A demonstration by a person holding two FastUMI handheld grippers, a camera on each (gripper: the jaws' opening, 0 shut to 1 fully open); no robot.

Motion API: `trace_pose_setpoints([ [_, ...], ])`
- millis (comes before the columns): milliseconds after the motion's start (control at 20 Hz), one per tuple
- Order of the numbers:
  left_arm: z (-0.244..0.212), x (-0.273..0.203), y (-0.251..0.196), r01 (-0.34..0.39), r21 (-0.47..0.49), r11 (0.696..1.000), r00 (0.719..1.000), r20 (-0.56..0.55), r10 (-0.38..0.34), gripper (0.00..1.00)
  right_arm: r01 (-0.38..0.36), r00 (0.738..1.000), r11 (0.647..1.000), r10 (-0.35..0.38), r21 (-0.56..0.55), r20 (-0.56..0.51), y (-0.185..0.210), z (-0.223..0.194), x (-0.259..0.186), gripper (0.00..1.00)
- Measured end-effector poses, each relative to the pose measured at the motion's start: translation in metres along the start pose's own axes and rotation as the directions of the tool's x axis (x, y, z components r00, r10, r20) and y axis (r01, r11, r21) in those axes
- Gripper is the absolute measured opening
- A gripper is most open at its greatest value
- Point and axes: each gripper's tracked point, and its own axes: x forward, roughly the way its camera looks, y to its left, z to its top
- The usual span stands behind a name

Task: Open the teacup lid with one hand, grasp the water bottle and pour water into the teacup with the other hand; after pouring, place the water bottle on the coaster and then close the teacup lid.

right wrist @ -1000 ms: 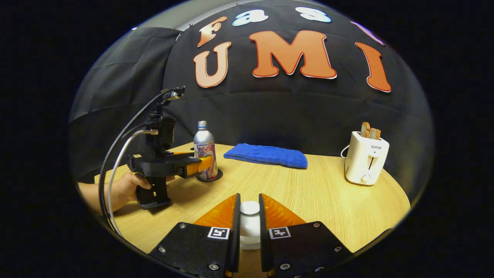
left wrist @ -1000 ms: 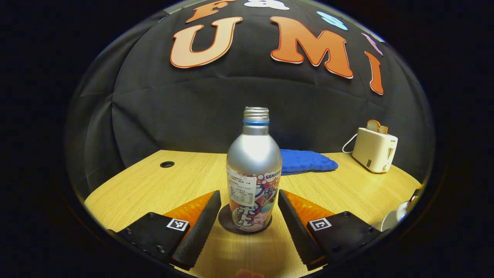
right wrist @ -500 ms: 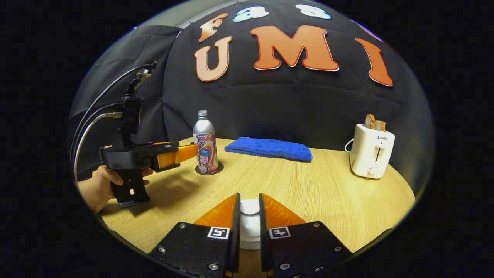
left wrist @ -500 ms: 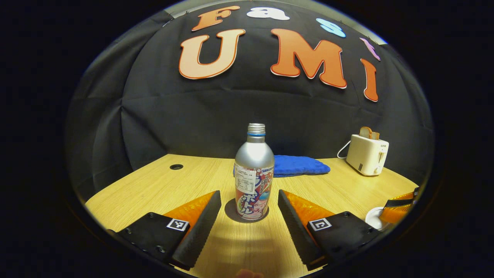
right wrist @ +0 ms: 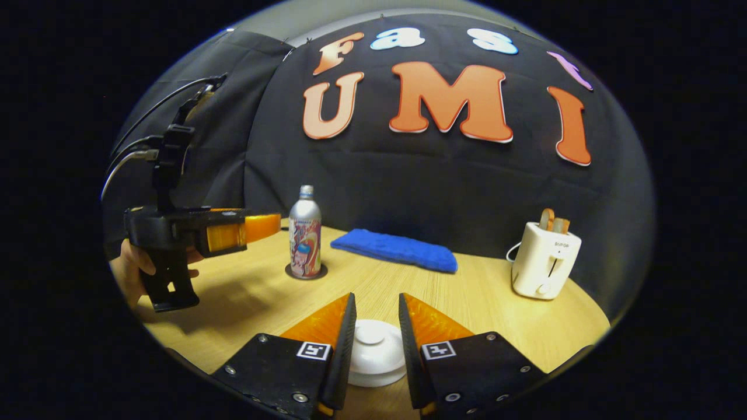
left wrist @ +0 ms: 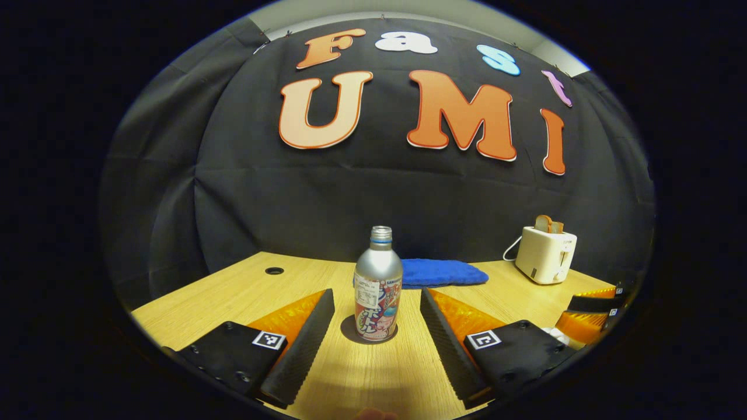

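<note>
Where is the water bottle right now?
The water bottle stands upright on the dark coaster, centred in the left gripper view, with the blue cloth behind it.

Left gripper view, contents:

- Left gripper: fingers spread wide at the bottom, holding nothing, one to each side of the bottle and well short of it.
- Water bottle: silver, printed label, upright, uncapped; stands on a dark round coaster.
- Surface: light wood, round grommet hole at far left.
- Blue cloth: lies flat behind the bottle, to its right.
- Toaster: white, bread slices standing in its slots, cord at its left side.
- Right gripper: partly seen at the right edge, something white just below it.
</note>
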Motion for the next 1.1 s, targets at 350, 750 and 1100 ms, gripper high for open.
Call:
trace_pose_setpoints([
  [350, 0.032, -0.029, 0.003, -0.017, 0.016, 1.000, 0.997, 0.077, 0.015, 0.96, 0.123, 0.980, 0.992, -0.117, -0.028, 0.163, -0.042, 0.074, -0.017, 0.68],
  [750, 0.039, -0.049, 0.009, -0.045, 0.025, 0.999, 0.992, 0.117, 0.042, 1.00, 0.197, 0.957, 0.980, -0.188, -0.023, 0.221, -0.071, 0.102, -0.034, 0.83],
  [1100, 0.048, -0.052, 0.002, -0.036, 0.042, 0.998, 0.990, 0.136, 0.030, 0.94, 0.218, 0.949, 0.976, -0.215, 0.010, 0.230, -0.086, 0.111, -0.038, 0.85],
])
